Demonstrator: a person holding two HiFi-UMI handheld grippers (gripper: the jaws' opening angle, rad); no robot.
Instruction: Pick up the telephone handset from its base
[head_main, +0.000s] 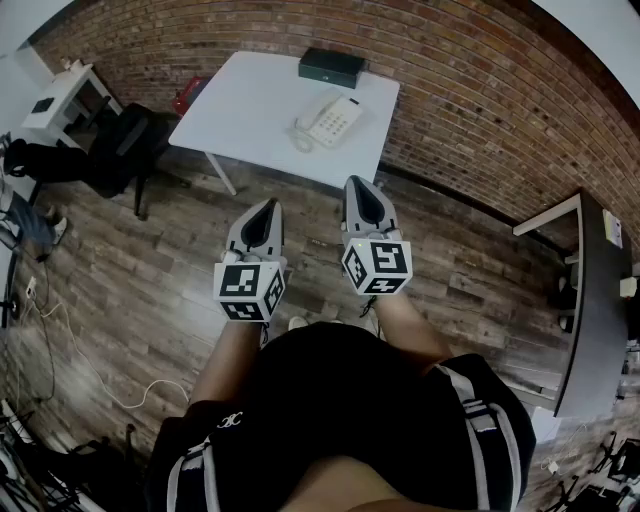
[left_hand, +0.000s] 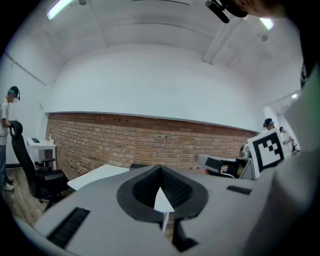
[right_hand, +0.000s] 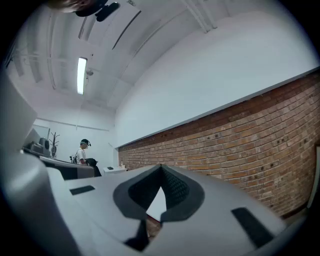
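Note:
A cream telephone (head_main: 330, 118) lies on the white table (head_main: 250, 100) by the brick wall, its handset (head_main: 311, 113) resting on the base and a coiled cord (head_main: 301, 141) at the near side. Both grippers hang over the wooden floor, well short of the table. My left gripper (head_main: 266, 208) is shut with nothing in it, its tips (left_hand: 160, 168) meeting. To its right, my right gripper (head_main: 362, 186) is also shut and empty, its tips (right_hand: 161, 168) closed together. The white table edge (left_hand: 97, 175) shows in the left gripper view.
A black box (head_main: 331, 67) sits at the table's far edge. A black office chair (head_main: 125, 145) and a small white desk (head_main: 55, 100) stand at the left, a dark desk (head_main: 595, 300) at the right. A person (left_hand: 7, 120) stands far left.

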